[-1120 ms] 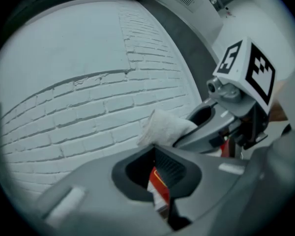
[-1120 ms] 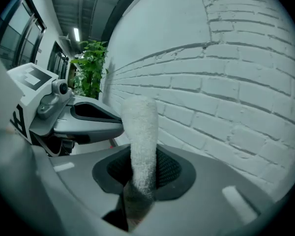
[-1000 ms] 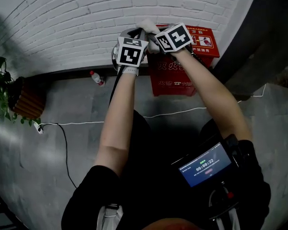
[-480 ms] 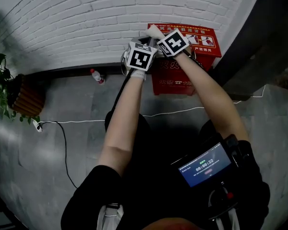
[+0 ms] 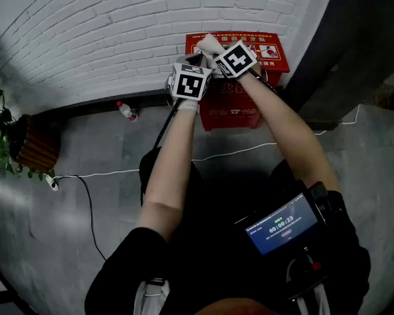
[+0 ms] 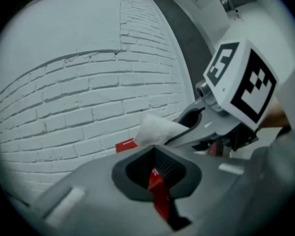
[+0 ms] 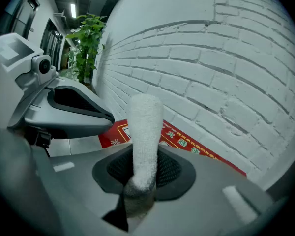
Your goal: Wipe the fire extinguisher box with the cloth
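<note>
Gripping a white terry cloth [image 7: 145, 127], the right gripper [image 7: 142, 175] has its jaws clenched on the fabric's lower end. The cloth stands up from between them as a rolled strip. Beyond it lies the red metal fire extinguisher box with yellow lettering [image 5: 240, 104], set on the floor against the white painted brick wall [image 5: 105, 31].

In the head view both grippers are held close together over the top of the box, near its left end, the right one just behind the left. The cloth pokes out past the right gripper's marker cube toward the wall (whether it touches the box top cannot be told from any view).

The left gripper [image 6: 156, 170] holds nothing. Its jaws are drawn almost together, leaving only a thin slit through which the red of the box shows. Its view also catches the right gripper just ahead and to the right, with the tuft of cloth at its tip.

Left of the box, at the foot of the wall, a small clear plastic bottle with a red cap [image 5: 125, 110] lies on the grey concrete floor [image 5: 85, 235]. Farther left stands a green leafy plant in a brown slatted pot [image 5: 29, 146]. A thin white cable [image 5: 236, 151] runs across the floor in front of the box. A black device with a lit screen [image 5: 280, 225] sits at the person's waist.
</note>
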A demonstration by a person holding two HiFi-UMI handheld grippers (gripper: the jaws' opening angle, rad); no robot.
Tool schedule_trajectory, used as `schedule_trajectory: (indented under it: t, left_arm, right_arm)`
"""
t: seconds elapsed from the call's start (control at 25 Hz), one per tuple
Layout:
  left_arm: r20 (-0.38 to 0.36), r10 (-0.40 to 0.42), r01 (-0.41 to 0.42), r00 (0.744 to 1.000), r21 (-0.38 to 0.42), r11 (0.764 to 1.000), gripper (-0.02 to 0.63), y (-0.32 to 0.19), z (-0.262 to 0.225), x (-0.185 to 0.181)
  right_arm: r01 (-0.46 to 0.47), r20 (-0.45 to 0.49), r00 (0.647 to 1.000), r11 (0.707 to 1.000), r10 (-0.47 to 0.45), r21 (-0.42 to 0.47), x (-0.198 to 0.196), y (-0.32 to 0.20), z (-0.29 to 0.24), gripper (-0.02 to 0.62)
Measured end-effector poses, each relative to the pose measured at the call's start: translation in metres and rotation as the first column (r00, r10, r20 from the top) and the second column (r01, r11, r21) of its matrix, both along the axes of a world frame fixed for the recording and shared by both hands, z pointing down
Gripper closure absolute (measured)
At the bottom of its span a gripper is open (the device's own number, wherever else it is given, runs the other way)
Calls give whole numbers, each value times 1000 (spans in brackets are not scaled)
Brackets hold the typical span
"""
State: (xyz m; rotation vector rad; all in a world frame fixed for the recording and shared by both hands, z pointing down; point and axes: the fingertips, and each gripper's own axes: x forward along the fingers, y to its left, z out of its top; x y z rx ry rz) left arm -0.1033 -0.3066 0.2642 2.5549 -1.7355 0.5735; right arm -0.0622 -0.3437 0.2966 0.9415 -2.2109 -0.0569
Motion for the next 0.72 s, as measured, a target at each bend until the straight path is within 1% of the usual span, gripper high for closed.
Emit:
schedule_trajectory:
  t: [0.12, 0.28, 0.36, 0.44, 0.56, 0.72]
  left_arm:
    - [-12, 23, -23, 1000, 8, 1000, 604, 2, -4, 22]
    - [-37, 30, -31, 999, -32, 999, 604, 9, 0, 47]
    - [-43, 49, -50, 998, -20, 999, 604, 7, 0, 63]
    - [-43, 72, -72, 997, -8, 997, 604, 5, 0, 80]
    - [-39, 89, -90, 995, -24, 996, 604, 10, -2, 104]
    - [-25, 133, -134, 991, -13, 991, 604, 8, -2, 137]
  right_arm:
    - [-31, 14, 999, 1000, 31, 2, 23, -3, -1, 500]
    - [-71, 31, 997, 997, 71, 3, 56, -4, -2, 500]
    - [-94, 32, 995, 996, 94, 8, 76, -6, -3, 500]
    - [-120, 36, 992, 993, 120, 12, 97, -8, -4, 500]
    - [-158, 46, 986, 987, 157, 14, 128, -10, -5, 500]
    - [-210, 59, 976, 978, 209, 11, 170, -14, -5, 500]
